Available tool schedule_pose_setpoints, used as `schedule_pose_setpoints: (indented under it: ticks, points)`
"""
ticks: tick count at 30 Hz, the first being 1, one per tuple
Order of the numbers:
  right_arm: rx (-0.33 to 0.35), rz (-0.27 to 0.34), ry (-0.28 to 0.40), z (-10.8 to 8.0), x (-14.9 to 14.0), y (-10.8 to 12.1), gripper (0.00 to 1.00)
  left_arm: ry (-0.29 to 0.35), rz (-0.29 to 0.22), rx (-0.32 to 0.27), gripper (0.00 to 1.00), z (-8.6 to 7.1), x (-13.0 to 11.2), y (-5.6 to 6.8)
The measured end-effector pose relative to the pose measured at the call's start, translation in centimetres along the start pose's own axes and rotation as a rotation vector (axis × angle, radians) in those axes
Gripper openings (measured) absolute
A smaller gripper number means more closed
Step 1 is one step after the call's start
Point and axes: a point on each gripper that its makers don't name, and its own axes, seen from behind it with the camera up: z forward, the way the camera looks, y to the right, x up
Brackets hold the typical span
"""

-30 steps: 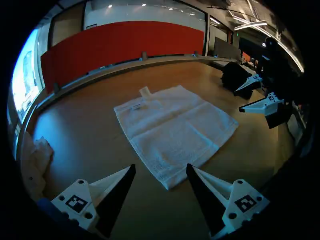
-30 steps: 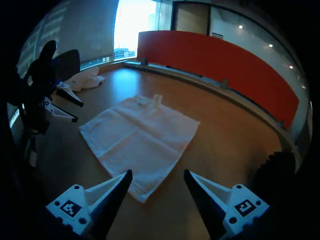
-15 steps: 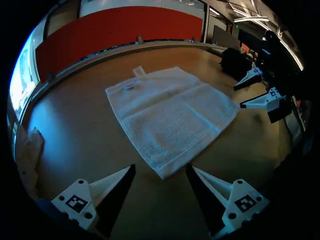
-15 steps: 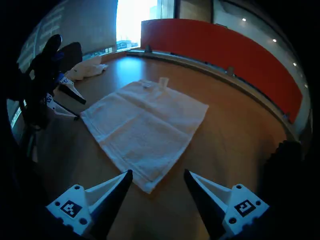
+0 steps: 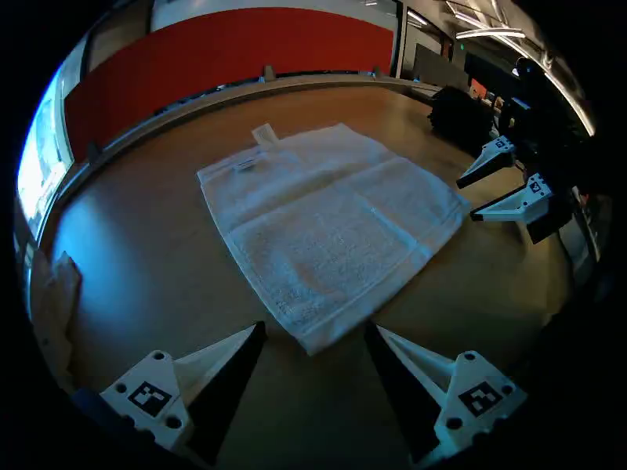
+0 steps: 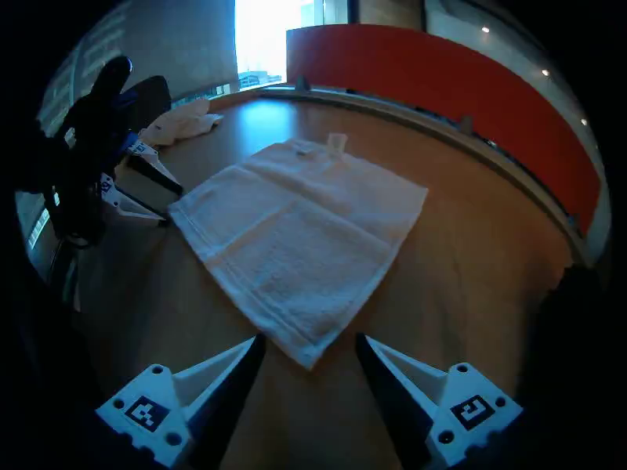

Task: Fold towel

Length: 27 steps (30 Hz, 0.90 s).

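1. Now, your left gripper [image 5: 313, 329] hovers low with its jaws spread. The near corner of the towel [image 5: 329, 227] lies between the fingertips at 6 o'clock in the left gripper view, and neither finger presses on it.
2. The towel lies flat and open on the wooden table [image 5: 141, 235], with a small tag [image 5: 265, 135] at its far edge, around 11 o'clock.
3. Your right gripper [image 6: 309, 341] is spread wide too, with another towel corner between its tips at 6 o'clock in the right gripper view.
4. In the left gripper view, that right gripper sits at 3 o'clock, just beside the towel's side corner.
5. A crumpled pale cloth [image 5: 55, 290] lies at 9 o'clock, and a red partition [image 5: 219, 63] runs along the far side at 12 o'clock.
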Motion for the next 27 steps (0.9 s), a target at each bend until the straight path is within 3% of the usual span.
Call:
schedule_pose_setpoints:
  ticks: [11, 17, 21, 23, 27]
  points:
    - [0.008, -0.006, -0.017, 0.29, -0.78, -0.01, 0.60, -0.016, 0.019, 0.027, 0.76, 0.05, -0.21, -0.38]
    - [0.004, 0.001, -0.018, 0.32, -0.79, 0.14, 0.38, -0.024, 0.023, 0.026, 0.64, 0.12, -0.14, 0.13]
    - [0.005, 0.005, -0.012, 0.27, -0.70, -0.07, 0.26, -0.028, 0.022, 0.029, 0.45, 0.22, -0.15, 0.34]
    - [0.004, 0.008, -0.006, 0.21, -0.46, -0.18, 0.20, -0.031, 0.020, 0.035, 0.30, 0.26, -0.13, 0.33]
    - [-0.001, 0.010, 0.005, -0.02, 0.10, -0.25, 0.13, -0.032, 0.013, 0.047, 0.17, 0.20, -0.10, 0.37]
